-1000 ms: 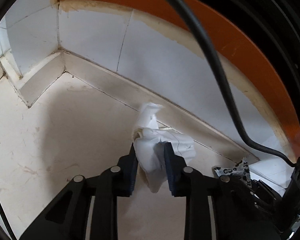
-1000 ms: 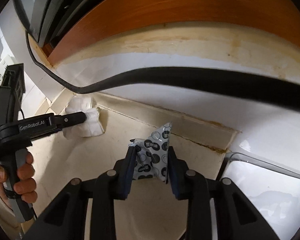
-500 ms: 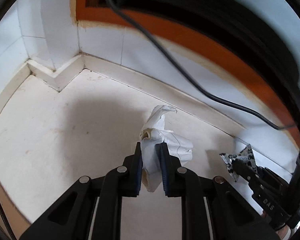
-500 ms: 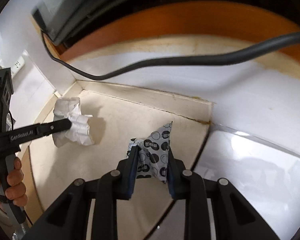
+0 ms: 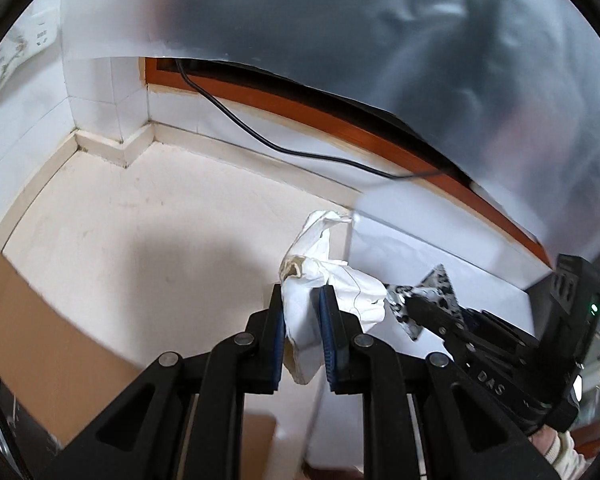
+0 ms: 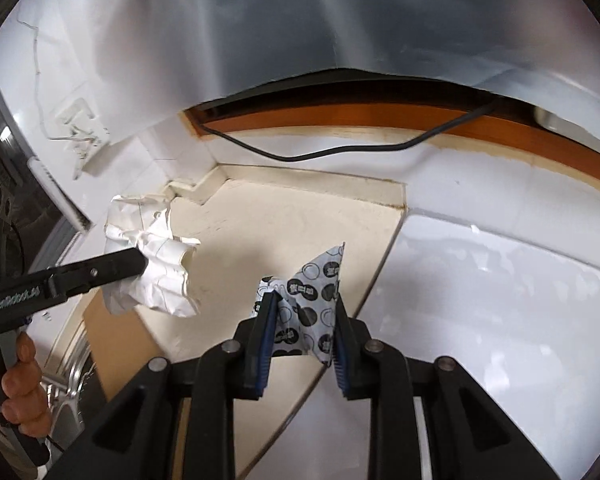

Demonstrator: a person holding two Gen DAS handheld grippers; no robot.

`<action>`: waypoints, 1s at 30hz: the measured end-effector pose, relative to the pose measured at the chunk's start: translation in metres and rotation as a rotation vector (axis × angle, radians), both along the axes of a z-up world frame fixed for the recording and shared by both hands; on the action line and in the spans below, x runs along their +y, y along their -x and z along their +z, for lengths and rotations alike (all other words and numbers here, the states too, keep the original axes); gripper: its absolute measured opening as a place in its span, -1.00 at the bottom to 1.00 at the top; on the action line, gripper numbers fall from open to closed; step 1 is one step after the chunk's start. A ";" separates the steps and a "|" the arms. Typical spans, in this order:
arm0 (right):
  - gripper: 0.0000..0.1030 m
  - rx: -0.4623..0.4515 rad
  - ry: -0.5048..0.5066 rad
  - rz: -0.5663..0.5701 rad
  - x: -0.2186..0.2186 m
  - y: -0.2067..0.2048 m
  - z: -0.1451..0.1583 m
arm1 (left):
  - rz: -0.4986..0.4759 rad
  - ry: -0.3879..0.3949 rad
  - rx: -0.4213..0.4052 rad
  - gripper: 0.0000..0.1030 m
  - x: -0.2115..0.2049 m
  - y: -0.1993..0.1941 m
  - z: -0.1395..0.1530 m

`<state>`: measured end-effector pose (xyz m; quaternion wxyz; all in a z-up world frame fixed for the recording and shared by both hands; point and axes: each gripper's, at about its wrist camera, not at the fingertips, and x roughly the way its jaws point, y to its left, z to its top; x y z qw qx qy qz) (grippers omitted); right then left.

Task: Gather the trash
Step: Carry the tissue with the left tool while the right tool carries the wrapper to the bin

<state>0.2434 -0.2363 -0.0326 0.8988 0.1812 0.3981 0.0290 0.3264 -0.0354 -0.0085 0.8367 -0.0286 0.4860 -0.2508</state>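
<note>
Both pickups done: left gripper (image 5: 302, 322) clamps crumpled paper (image 5: 320, 280), right gripper (image 6: 304, 336) pinches spotted wrapper (image 6: 312, 300) at 3 o'clock. Binning left.

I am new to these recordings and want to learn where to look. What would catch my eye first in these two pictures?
First, the crumpled white paper, pinched in the left claw at the bottom centre of its own view, above the cream counter. Next, the black-and-white printed wrapper, pinched in the right claw low in the middle of the right view. Behind both, a black cable droops along the white wall under an orange-brown ledge.
</note>
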 end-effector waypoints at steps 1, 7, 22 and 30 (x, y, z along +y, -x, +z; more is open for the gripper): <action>-0.51 0.002 -0.018 -0.001 0.001 0.012 0.004 | 0.000 0.005 0.004 -0.73 0.002 0.009 0.002; -0.51 0.024 -0.005 0.051 0.007 0.074 0.015 | 0.020 0.018 0.005 -0.73 0.017 0.086 0.027; -0.51 -0.011 0.060 0.321 0.012 0.209 0.030 | 0.205 -0.077 -0.078 -0.73 0.008 0.273 0.035; -0.51 0.026 0.083 0.416 0.001 0.255 0.005 | 0.304 -0.136 -0.085 -0.73 -0.011 0.350 0.015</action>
